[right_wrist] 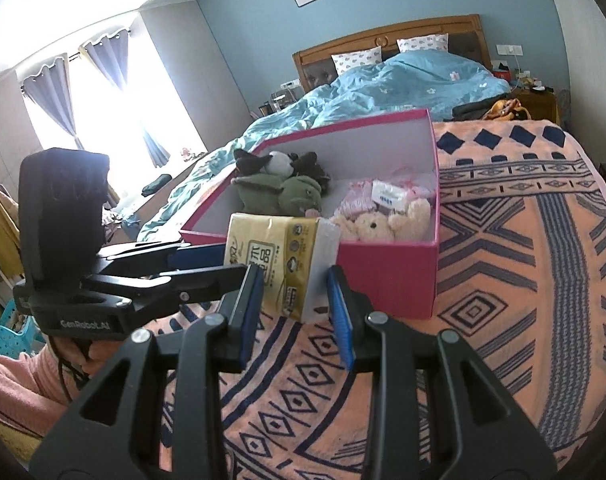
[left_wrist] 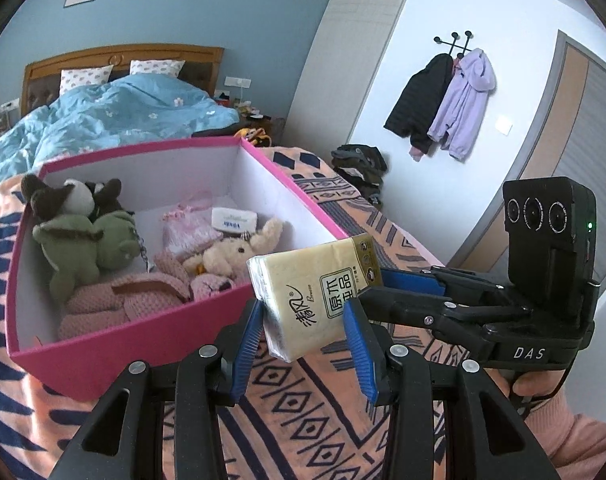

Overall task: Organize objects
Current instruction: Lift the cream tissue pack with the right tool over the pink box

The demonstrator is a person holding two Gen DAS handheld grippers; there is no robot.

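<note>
A yellow tissue pack (left_wrist: 315,300) is held in the air in front of the pink box (left_wrist: 115,354), above the patterned blanket. My left gripper (left_wrist: 303,320) has its blue pads on both sides of the pack. My right gripper (right_wrist: 295,292) also grips the same pack (right_wrist: 279,264) from the other end. The pink box (right_wrist: 383,276) is open and holds a green plush (left_wrist: 87,248), a beige teddy (left_wrist: 231,256), pink knitted items (left_wrist: 135,296) and a small white pack (left_wrist: 233,222).
The box stands on an orange and navy patterned blanket (right_wrist: 503,280) on a bed. A blue duvet (left_wrist: 103,116) and wooden headboard (right_wrist: 387,36) lie behind. Coats (left_wrist: 447,100) hang on the wall at right. A bright window with curtains (right_wrist: 103,92) is at left.
</note>
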